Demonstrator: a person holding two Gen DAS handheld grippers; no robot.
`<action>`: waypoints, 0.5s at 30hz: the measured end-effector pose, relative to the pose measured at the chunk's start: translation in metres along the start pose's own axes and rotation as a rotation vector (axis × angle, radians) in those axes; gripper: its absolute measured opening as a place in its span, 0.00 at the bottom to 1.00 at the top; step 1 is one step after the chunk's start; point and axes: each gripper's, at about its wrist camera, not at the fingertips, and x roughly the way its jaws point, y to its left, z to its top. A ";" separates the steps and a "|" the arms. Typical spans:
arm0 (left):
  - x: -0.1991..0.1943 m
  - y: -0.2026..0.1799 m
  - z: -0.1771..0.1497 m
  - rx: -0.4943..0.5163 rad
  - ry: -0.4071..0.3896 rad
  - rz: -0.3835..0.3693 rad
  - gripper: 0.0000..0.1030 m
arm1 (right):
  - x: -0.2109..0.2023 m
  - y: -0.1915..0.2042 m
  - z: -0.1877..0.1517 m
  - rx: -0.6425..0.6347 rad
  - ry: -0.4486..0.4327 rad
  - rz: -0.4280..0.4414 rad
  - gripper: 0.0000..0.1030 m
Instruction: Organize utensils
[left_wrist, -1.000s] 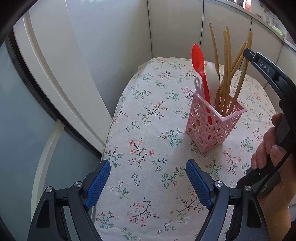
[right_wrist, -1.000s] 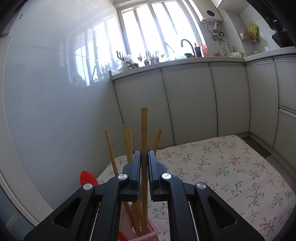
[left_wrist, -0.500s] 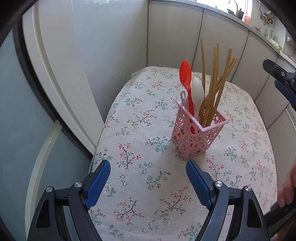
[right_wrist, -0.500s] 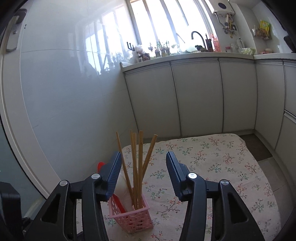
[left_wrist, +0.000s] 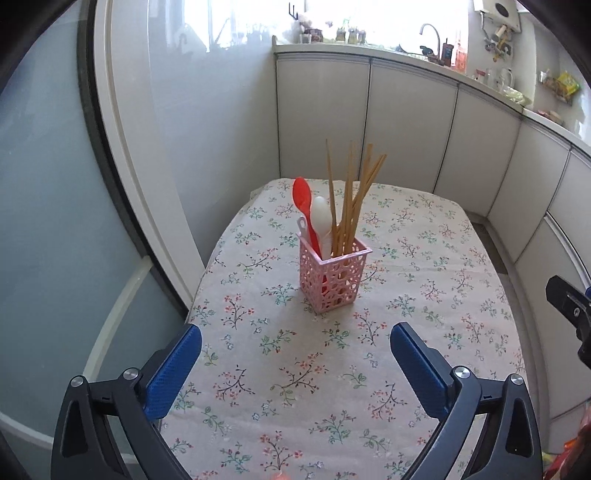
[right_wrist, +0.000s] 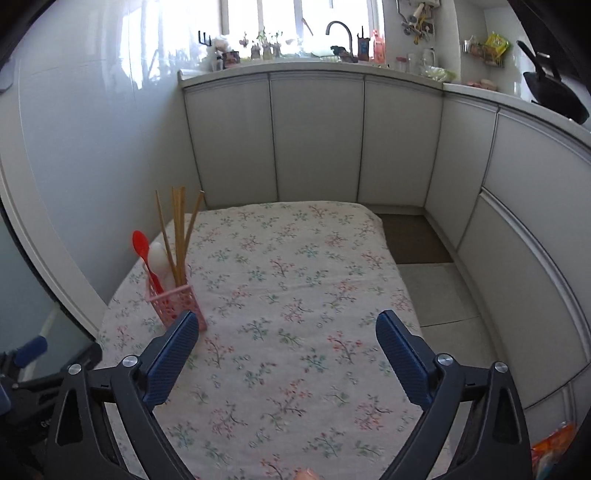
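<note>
A pink lattice utensil basket (left_wrist: 334, 280) stands upright on the floral tablecloth (left_wrist: 424, 258). It holds a red spoon (left_wrist: 303, 195), a white spoon (left_wrist: 320, 218) and several wooden chopsticks (left_wrist: 351, 199). My left gripper (left_wrist: 295, 354) is open and empty, well in front of the basket. My right gripper (right_wrist: 286, 345) is open and empty above the cloth; the basket (right_wrist: 173, 304) stands just beyond its left finger. The right gripper's edge shows at the far right of the left wrist view (left_wrist: 569, 306).
The table with the cloth (right_wrist: 314, 258) sits in a kitchen corner, with white cabinet doors (right_wrist: 317, 136) behind and to the right. A glass door frame (left_wrist: 125, 155) runs along the left. Floor tiles (right_wrist: 436, 288) lie to the right of the table.
My right gripper let go of a chopstick, which now stands in the basket, opened wide and pulled back and to the right. My left gripper also drew back from the basket.
</note>
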 end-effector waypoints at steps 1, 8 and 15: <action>-0.006 -0.004 -0.002 0.010 -0.006 -0.001 1.00 | -0.007 -0.005 -0.002 0.002 0.006 -0.010 0.99; -0.038 -0.026 -0.011 0.031 -0.050 -0.049 1.00 | -0.044 -0.033 -0.016 0.034 0.006 -0.068 1.00; -0.046 -0.033 -0.014 0.034 -0.061 -0.071 1.00 | -0.045 -0.032 -0.017 0.025 0.019 -0.064 1.00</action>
